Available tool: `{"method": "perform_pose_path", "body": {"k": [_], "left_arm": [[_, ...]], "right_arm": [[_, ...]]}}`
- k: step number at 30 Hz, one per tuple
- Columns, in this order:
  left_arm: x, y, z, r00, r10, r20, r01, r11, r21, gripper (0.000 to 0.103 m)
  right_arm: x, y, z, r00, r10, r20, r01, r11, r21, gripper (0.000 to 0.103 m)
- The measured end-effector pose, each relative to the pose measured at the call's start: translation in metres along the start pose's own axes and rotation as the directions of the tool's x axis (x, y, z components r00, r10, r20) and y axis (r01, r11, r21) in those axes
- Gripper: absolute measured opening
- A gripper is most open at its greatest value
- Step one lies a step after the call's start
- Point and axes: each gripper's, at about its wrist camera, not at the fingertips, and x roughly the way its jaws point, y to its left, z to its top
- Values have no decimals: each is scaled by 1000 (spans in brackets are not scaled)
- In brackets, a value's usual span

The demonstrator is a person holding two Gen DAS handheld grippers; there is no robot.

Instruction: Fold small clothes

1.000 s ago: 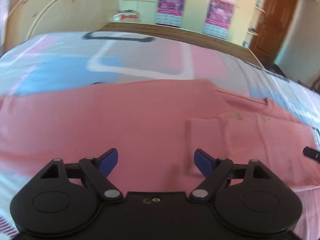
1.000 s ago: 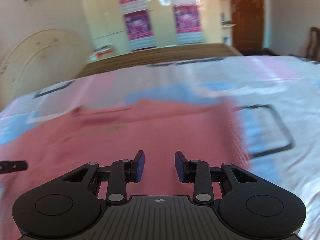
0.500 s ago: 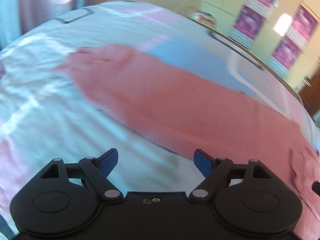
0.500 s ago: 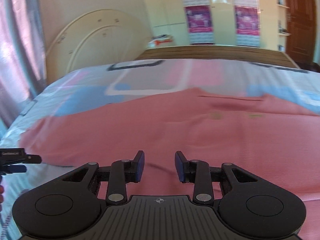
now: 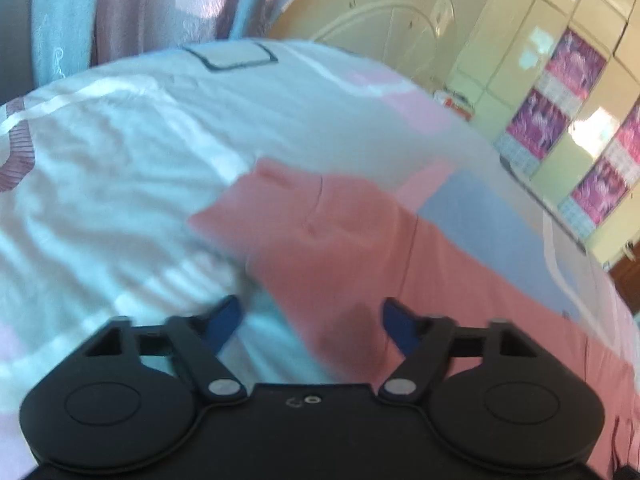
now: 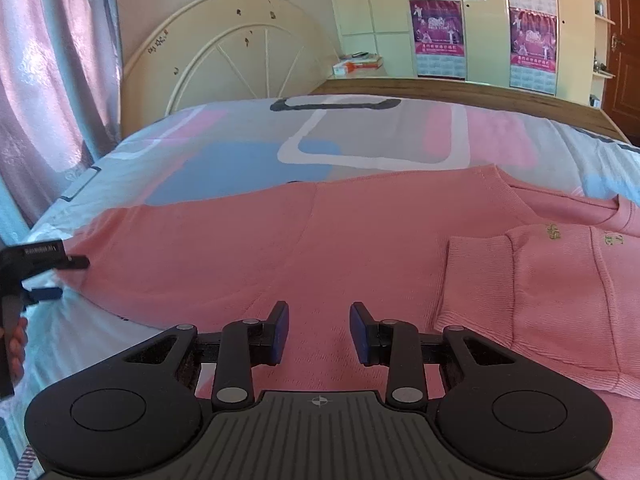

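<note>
A pink knitted sweater lies flat across the patterned bedsheet. One sleeve is folded over its chest, with the ribbed cuff showing. My left gripper is at the sweater's left end. Its jaws are closing, with the cloth's near edge between the blue pads, which are still apart from it. The right wrist view also shows the left gripper at that end, held by a hand. My right gripper hovers over the sweater's middle, its jaws a narrow gap apart with nothing gripped.
A cream arched headboard stands at the back. Pink curtains hang on the left. Cream wardrobes with purple posters line the far wall behind a wooden bed edge. The left wrist view is blurred.
Both grippers have swept left along the sweater. The left one has reached its left end and its jaws have narrowed. The right one now sits over the middle, its gap unchanged.
</note>
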Motion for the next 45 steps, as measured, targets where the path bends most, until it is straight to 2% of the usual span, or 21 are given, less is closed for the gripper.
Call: {"method": "perform_pose_path", "body": {"k": [2, 4, 8, 10, 12, 14, 16, 18, 21, 26, 27, 28, 30, 31, 33, 34, 35, 37, 40, 43, 45], "left_arm": [[6, 0, 3, 1000, -15, 8, 15, 1000, -8, 27], [11, 3, 7, 1000, -30, 4, 30, 999, -29, 10], [7, -7, 10, 998, -61, 15, 61, 998, -1, 5], [-4, -22, 12, 994, -97, 40, 96, 995, 37, 5], [-20, -50, 13, 985, -160, 58, 152, 981, 118, 5], [-37, -86, 11, 970, -233, 65, 214, 952, 219, 4], [-54, -126, 3, 949, -312, 56, 281, 909, 309, 4], [-68, -170, -10, 914, -406, 15, 370, 849, 377, 4], [-83, -239, -45, 853, -517, -71, 486, 738, 467, 4], [-83, -335, -130, 768, -588, -256, 611, 551, 568, 4], [-80, -348, -150, 757, -585, -293, 626, 518, 583, 4], [-77, -361, -168, 750, -572, -331, 635, 485, 601, 5], [-65, -378, -203, 766, -516, -383, 623, 450, 640, 13], [-62, -379, -213, 771, -489, -407, 621, 440, 649, 23], [-58, -375, -223, 794, -440, -420, 598, 437, 672, 32], [-62, -367, -225, 805, -431, -408, 582, 442, 682, 49], [-65, -358, -220, 817, -431, -383, 565, 462, 683, 69], [-73, -335, -210, 837, -439, -326, 532, 515, 672, 77], [-75, -303, -188, 878, -404, -256, 462, 580, 670, 77], [-64, -273, -175, 924, -319, -211, 374, 637, 674, 77], [-55, -252, -170, 945, -262, -197, 325, 674, 663, 76]], "right_arm": [[6, 1, 1, 1000, -12, -5, 12, 1000, -2, 33], [12, 1, 2, 1000, -24, -11, 24, 1000, -1, 33], [27, 0, -1, 998, -50, -37, 50, 999, -6, 33], [44, -4, -6, 992, -50, -114, 49, 999, -4, 33], [44, -6, -6, 994, -43, -100, 41, 999, -15, 33], [37, -12, -3, 996, -17, -86, 19, 1000, 22, 34], [20, -22, -1, 999, 4, -36, -1, 997, 72, 34], [0, -33, 1, 1000, -6, 9, 5, 996, 90, 34], [-30, -57, 2, 998, -36, 46, 30, 992, 120, 34], [-81, -120, -8, 984, -157, 80, 137, 968, 212, 34], [-91, -132, -12, 980, -182, 81, 160, 960, 229, 38], [-99, -144, -17, 975, -205, 81, 180, 952, 247, 52], [-115, -163, -25, 969, -233, 85, 202, 939, 277, 63], [-121, -170, -28, 967, -241, 86, 207, 936, 284, 63], [-131, -179, -31, 969, -233, 86, 199, 936, 290, 63], [-132, -180, -32, 971, -224, 89, 189, 938, 291, 63], [-132, -180, -32, 973, -213, 93, 179, 941, 288, 63], [-130, -176, -33, 977, -192, 93, 160, 948, 274, 63], [-118, -156, -30, 982, -159, 103, 137, 971, 197, 63], [-99, -130, -23, 987, -127, 96, 118, 989, 87, 63], [-84, -112, -21, 987, -128, 94, 129, 992, -6, 63]]}}
